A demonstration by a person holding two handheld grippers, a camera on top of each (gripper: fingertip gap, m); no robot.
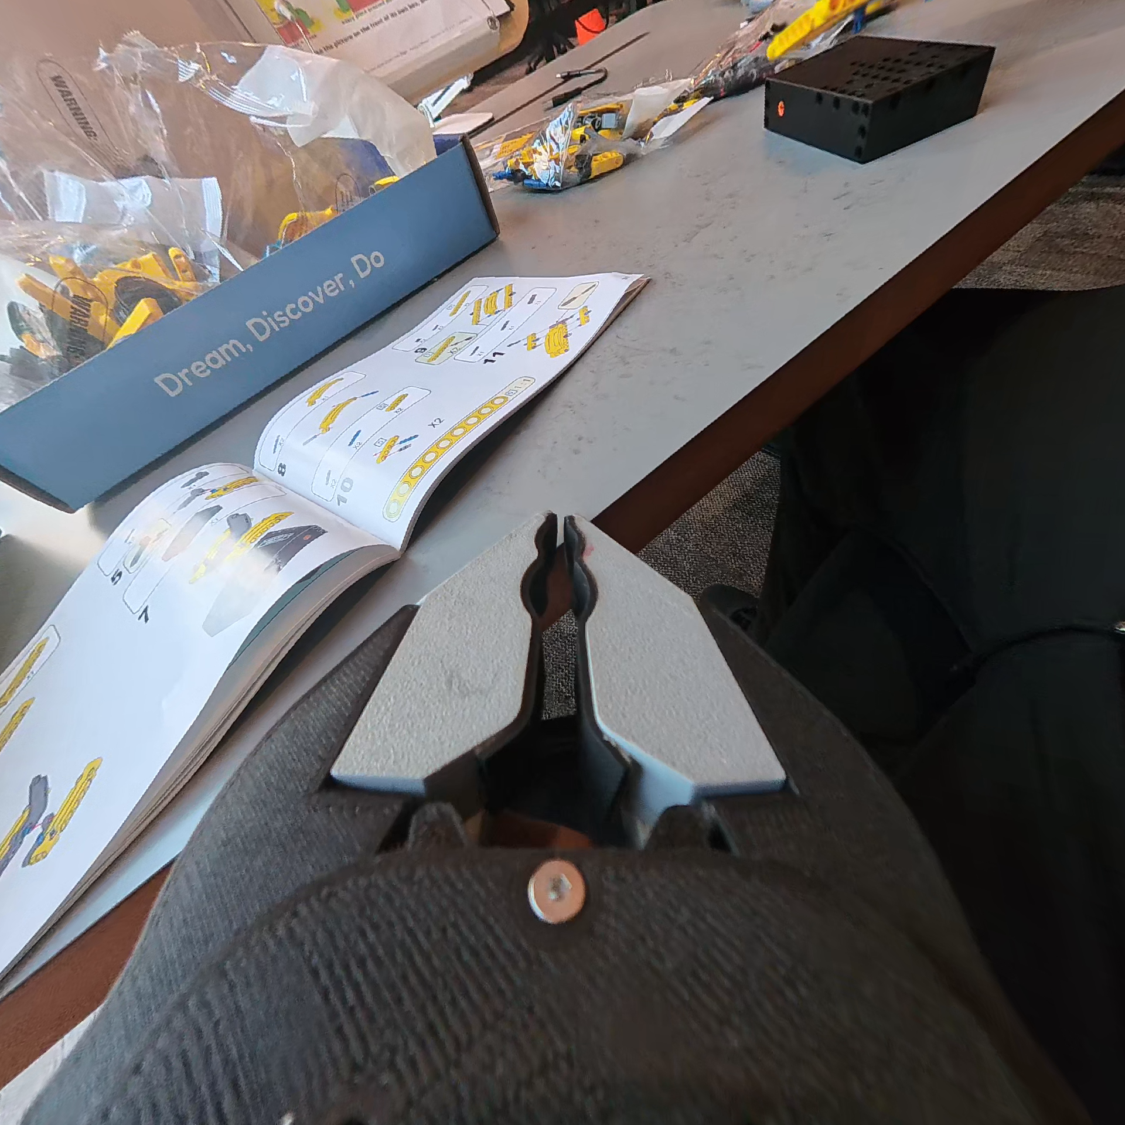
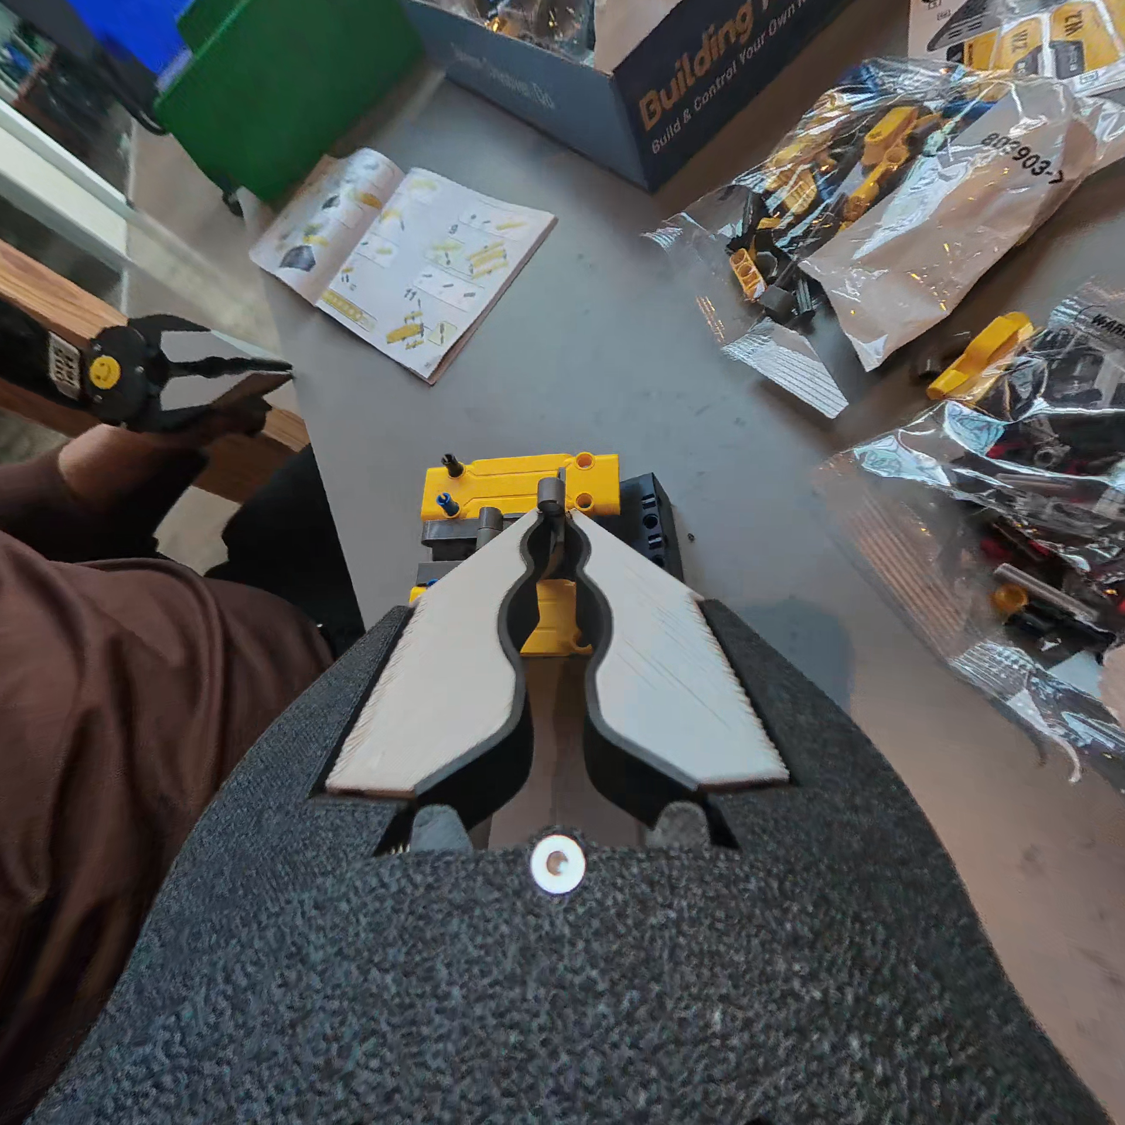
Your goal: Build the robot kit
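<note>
In the right wrist view my right gripper (image 2: 554, 518) is shut on a small grey connector (image 2: 551, 492). The connector stands on a yellow panel (image 2: 517, 478) that is fixed to a black block with holes (image 2: 652, 517) on the grey table (image 2: 609, 377). My left gripper (image 1: 560, 525) is shut and empty, over the table's near edge beside an open instruction booklet (image 1: 304, 487). It also shows in the right wrist view (image 2: 268, 374), held in a hand at the table's left edge, apart from the assembly.
A blue box (image 1: 274, 316) holds bags of yellow parts. A black perforated block (image 1: 876, 97) and a parts bag (image 1: 566, 146) lie far off. In the right wrist view, parts bags (image 2: 883, 201) (image 2: 1004, 505), a loose yellow piece (image 2: 980, 353), the booklet (image 2: 414, 262) and a brown sleeve (image 2: 122, 669) surround the assembly. Tip to tip, the grippers are about 35 cm apart.
</note>
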